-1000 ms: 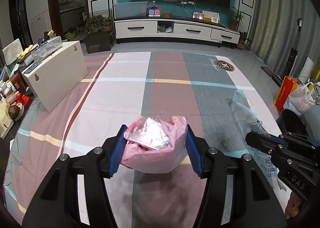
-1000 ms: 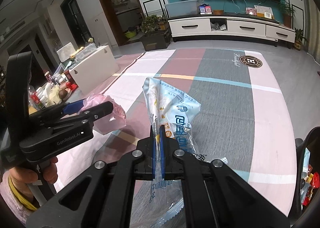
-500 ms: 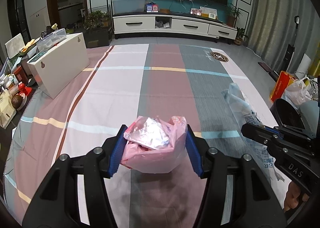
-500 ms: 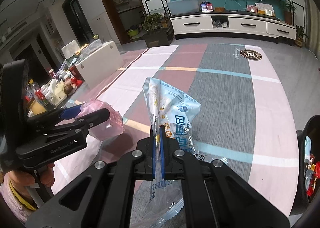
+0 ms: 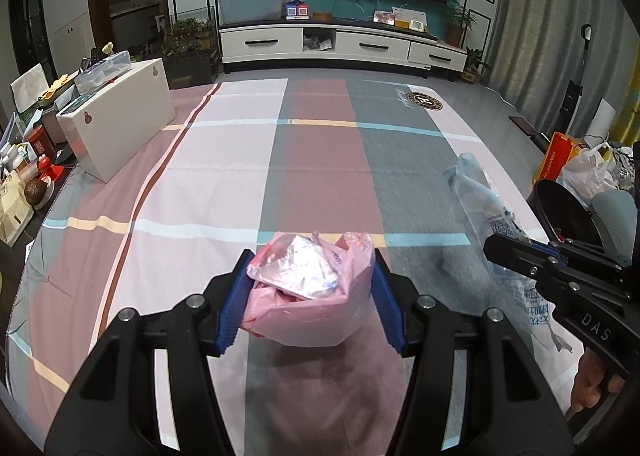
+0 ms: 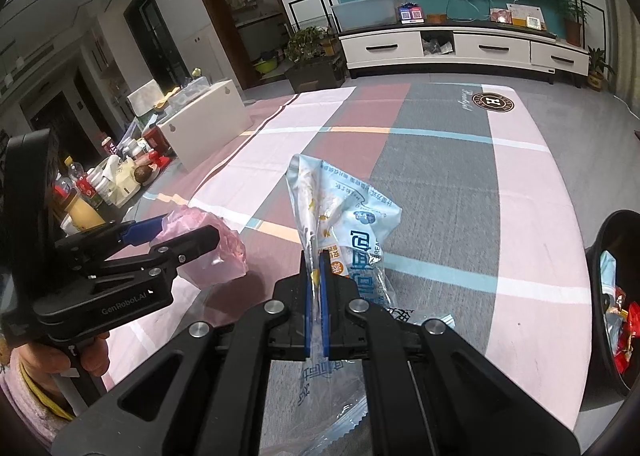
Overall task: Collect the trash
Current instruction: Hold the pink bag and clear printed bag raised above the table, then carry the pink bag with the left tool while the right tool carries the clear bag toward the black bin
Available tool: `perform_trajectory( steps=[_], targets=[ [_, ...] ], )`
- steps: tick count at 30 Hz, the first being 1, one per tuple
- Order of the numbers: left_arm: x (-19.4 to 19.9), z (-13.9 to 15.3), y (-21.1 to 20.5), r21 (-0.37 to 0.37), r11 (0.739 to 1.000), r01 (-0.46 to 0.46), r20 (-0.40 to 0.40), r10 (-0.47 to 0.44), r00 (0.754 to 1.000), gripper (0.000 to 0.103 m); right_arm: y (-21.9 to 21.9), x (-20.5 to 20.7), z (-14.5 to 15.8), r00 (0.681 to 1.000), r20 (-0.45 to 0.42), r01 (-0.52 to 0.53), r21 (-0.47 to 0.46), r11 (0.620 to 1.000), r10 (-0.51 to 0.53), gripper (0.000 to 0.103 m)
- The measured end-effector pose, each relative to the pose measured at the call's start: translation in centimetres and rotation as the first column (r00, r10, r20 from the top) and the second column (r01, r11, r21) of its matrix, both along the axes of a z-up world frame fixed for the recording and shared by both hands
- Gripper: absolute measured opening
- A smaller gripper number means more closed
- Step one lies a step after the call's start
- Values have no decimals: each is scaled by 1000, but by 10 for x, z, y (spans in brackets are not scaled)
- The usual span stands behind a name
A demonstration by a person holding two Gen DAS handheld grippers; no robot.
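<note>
My left gripper [image 5: 310,288] is shut on a crumpled pink plastic bag [image 5: 312,312] with silvery wrapping inside, held above the checked sheet [image 5: 312,151]. It also shows in the right wrist view [image 6: 208,252], where the left gripper [image 6: 160,240] is at the left. My right gripper [image 6: 316,280] is shut on a flat blue-and-white snack packet [image 6: 348,223], held upright. The packet [image 5: 484,207] and the right gripper [image 5: 520,256] show at the right of the left wrist view. A black trash bin [image 6: 616,296] with wrappers inside stands at the right.
A white box [image 5: 120,123] lies on the sheet's left edge, with bottles and jars [image 6: 100,191] beside it. Bags [image 5: 580,167] stand by the bin [image 5: 560,211]. A TV cabinet [image 5: 340,43] and plants line the far wall.
Both grippers have kept their loads and drifted slightly right and back; the bin has come further into the right wrist view.
</note>
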State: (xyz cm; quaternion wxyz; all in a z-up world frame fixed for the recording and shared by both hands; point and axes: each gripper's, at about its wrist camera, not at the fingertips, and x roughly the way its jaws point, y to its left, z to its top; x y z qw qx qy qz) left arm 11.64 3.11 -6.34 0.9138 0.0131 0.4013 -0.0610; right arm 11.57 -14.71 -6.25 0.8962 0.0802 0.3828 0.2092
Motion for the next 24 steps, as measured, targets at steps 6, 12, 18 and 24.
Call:
perform_trajectory(
  steps=[6,12,18,24],
  targets=[
    [-9,2,-9,3,1000,18,-2,-18,1000,58,-7,-9,2,1000,3,10,12,1000,-10,5],
    [-16,4,-21,9,999,45,-1,-45,999,58,-17,-18,4,1000,10,27,33,999,-28,5],
    [-21,7,-34,13,997,78,1,-78,997,58,-29,-25,6,999,19,47,49,998,-48,5],
    [-25,10,-49,22,994,108,5,-108,994,58,-42,-31,6,997,25,70,63,996,-72,5]
  ],
)
